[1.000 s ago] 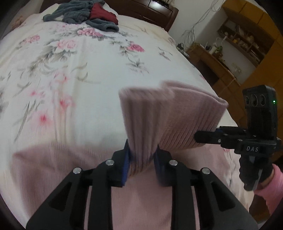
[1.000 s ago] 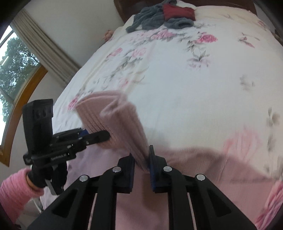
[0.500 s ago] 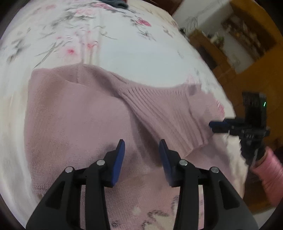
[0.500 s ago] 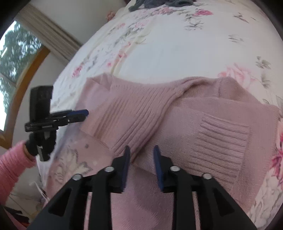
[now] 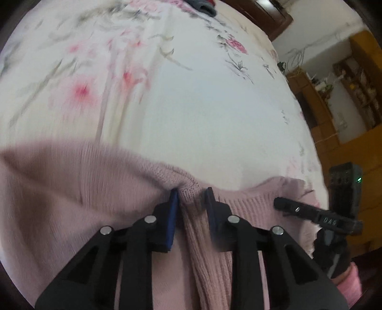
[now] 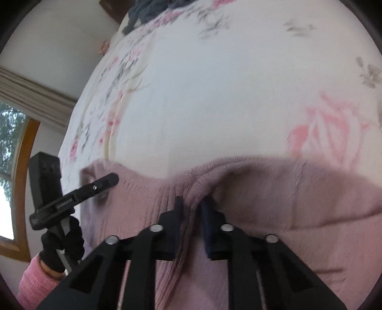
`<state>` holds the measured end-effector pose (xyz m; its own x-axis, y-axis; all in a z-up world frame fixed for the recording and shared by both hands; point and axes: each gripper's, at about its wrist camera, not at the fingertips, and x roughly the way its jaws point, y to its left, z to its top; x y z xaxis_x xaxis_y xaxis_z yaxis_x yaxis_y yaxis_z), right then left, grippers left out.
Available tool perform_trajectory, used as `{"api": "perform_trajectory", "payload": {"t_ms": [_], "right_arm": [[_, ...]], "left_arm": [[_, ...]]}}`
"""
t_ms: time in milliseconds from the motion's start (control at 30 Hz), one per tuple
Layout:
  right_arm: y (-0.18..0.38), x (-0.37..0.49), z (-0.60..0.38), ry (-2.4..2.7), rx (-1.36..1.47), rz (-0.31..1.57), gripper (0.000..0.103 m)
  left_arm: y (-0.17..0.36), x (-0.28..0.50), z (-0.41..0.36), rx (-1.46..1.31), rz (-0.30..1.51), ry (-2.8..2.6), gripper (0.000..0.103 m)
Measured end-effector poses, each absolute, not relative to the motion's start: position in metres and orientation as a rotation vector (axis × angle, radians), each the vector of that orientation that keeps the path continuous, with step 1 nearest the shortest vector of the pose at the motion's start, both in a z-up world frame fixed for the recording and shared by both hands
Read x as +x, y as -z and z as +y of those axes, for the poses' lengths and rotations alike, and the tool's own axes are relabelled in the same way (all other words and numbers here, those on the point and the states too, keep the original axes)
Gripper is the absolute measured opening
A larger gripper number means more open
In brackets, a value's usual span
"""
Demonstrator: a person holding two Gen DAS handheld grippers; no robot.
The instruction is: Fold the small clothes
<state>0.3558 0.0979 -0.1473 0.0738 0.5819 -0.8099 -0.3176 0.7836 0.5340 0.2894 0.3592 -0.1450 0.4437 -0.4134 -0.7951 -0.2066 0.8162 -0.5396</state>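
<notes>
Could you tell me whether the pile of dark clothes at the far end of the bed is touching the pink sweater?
No, the dark clothes lie far up the floral bedspread, well apart from the pink sweater.

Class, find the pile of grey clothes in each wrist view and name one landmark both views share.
Left wrist: grey clothes at the top edge, right of centre.
Right wrist: grey clothes at the top edge, left of centre.
Shared landmark: the pink sweater.

Under my left claw (image 5: 189, 198) and right claw (image 6: 192, 205), both matt black plastic with blue pads and shiny metal screws, I see a soft pink ribbed-knit sweater (image 5: 71, 190) on the bed's smooth floral cotton sheet (image 5: 179, 107); glossy wooden cabinets (image 5: 367, 71) beyond.
</notes>
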Motion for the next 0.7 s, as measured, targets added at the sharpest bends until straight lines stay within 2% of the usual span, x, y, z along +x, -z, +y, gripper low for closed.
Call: {"api": "perform_trajectory", "payload": {"t_ms": [100,267,433,500,533,600,633,700], "right_arm": [[0.15,0.354,0.093,-0.691,0.267,1.343,0.013],[0.13,0.33,0.084,-0.708,0.244,1.325,0.028],[0.122,0.285,0.081,-0.759,0.215,1.397,0.035],[0.132,0.275,0.085,-0.748,0.2,1.449,0.035],[0.135,0.273,0.086,-0.739,0.201,1.458,0.034],[0.136,0.272,0.087,-0.737,0.203,1.45,0.027],[0.135,0.272,0.085,-0.744,0.22,1.454,0.015],[0.133,0.271,0.08,-0.762,0.247,1.457,0.012]], "left_arm": [[0.141,0.285,0.36,-0.625,1.138,0.158,0.02],[0.11,0.251,0.358,-0.52,1.099,0.103,0.024],[0.078,0.21,0.322,-0.435,1.035,0.19,0.028],[0.079,0.205,0.304,-0.434,1.051,0.236,0.036],[0.082,0.204,0.297,-0.428,1.075,0.251,0.037],[0.094,0.204,0.285,-0.396,1.121,0.261,0.037],[0.099,0.204,0.284,-0.383,1.135,0.257,0.037],[0.111,0.203,0.287,-0.379,1.165,0.254,0.037]]}}
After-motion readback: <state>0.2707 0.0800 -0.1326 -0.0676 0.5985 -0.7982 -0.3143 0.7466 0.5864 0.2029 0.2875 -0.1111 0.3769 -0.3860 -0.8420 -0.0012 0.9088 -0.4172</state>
